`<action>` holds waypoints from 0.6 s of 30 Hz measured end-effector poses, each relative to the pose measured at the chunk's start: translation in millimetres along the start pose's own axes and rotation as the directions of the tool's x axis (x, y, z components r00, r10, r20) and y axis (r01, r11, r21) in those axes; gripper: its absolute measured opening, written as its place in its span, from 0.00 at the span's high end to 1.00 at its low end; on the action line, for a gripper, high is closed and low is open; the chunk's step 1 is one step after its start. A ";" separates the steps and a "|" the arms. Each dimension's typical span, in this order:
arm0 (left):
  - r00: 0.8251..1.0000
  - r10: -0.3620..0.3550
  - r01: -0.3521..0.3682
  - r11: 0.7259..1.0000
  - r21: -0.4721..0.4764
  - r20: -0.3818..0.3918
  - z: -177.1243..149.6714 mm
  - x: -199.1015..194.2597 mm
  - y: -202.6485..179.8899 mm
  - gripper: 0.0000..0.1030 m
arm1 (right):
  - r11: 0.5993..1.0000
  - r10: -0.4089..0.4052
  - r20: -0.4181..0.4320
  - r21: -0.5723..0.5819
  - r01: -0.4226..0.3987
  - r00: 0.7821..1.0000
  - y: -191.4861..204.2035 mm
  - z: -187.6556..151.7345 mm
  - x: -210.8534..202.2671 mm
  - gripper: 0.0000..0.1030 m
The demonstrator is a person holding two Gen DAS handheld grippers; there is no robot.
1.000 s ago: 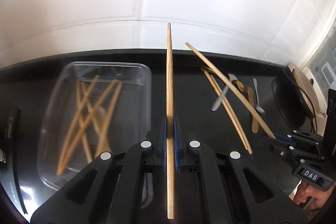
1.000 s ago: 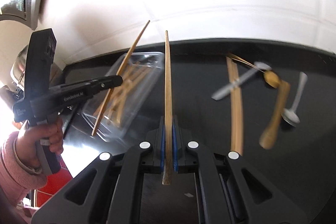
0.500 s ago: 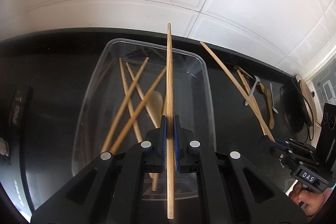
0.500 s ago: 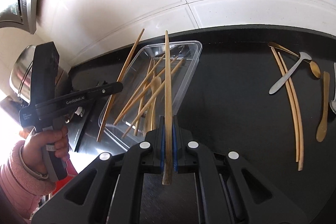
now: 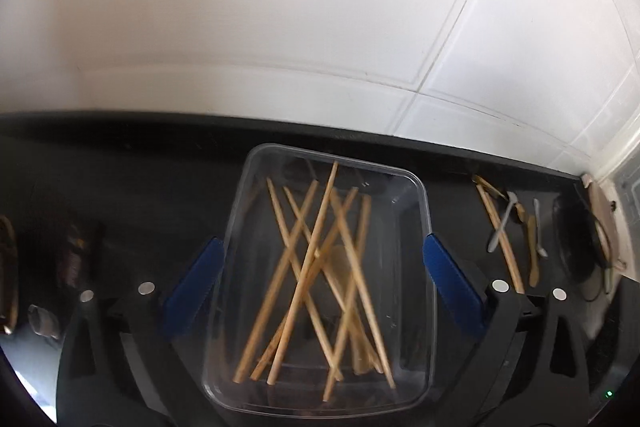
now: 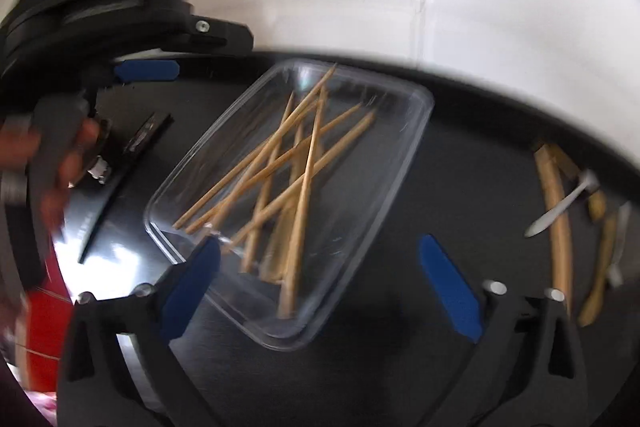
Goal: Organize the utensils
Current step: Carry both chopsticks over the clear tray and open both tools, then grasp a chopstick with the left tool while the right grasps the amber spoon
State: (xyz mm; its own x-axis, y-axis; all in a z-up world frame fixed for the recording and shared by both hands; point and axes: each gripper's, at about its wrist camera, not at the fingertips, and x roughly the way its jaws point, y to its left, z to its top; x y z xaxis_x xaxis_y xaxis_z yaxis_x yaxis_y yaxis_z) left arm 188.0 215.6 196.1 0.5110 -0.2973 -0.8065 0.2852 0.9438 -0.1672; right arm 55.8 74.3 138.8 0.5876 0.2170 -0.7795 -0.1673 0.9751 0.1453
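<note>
Both the left gripper (image 5: 320, 267) and right gripper (image 6: 320, 281) are opening, nothing between them; let chopsticks (image 5: 320, 267) settle inside the tray (image 5: 428, 227) below before withdrawing.

Black countertop (image 5: 140, 187), glossy, backed by white tiled wall. Clear plastic tray (image 5: 427, 235) sits directly on it, approx. centre. Right of tray, well apart: loose utensil group (image 5: 516, 227) lying flat on counter, incl. wooden sticks, wooden spatula, pale spoons. Far right: dark round item, unidentifiable.
</note>
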 end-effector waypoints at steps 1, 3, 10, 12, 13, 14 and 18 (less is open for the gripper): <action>1.000 0.012 -0.012 1.000 0.011 -0.002 -1.7 0.2 -2.3 0.06 | 1.000 -0.031 -0.005 0.004 0.031 1.000 -9.8 -7.5 -4.7 0.06; 1.000 0.007 -0.007 1.000 0.008 -0.011 -5.3 2.5 -7.3 0.06 | 0.996 -0.078 -0.020 0.030 0.079 0.997 -30.4 -20.0 -11.0 0.06; 0.993 -0.073 0.080 0.994 0.072 -0.092 -21.6 28.4 -74.2 0.06 | 0.922 -0.235 -0.157 0.277 0.271 0.959 -141.5 -88.1 -40.0 0.06; 0.989 -0.089 0.100 0.990 0.096 -0.115 -25.6 36.5 -97.4 0.06 | 0.886 -0.253 -0.190 0.348 0.306 0.949 -172.4 -105.8 -52.6 0.06; 0.986 -0.103 0.117 0.988 0.106 -0.130 -27.6 41.7 -110.9 0.06 | 0.874 -0.257 -0.194 0.370 0.313 0.947 -183.0 -111.8 -58.8 0.06; 0.984 -0.110 0.126 0.986 0.112 -0.139 -29.0 45.5 -120.6 0.06 | 0.862 -0.262 -0.198 0.392 0.322 0.944 -195.0 -117.9 -65.7 0.06; 0.979 -0.111 0.142 0.974 0.178 -0.172 -38.7 64.0 -172.1 0.06 | 0.846 -0.282 -0.207 0.408 0.344 0.937 -224.9 -134.9 -82.5 0.06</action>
State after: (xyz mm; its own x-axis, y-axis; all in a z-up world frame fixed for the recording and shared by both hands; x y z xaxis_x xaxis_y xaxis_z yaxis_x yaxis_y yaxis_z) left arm 140.3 39.8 151.3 0.3288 -0.3712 -0.8684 0.4947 0.8510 -0.1765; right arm -61.9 -169.0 88.2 0.4341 -0.0806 -0.8972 0.3836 0.9177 0.1032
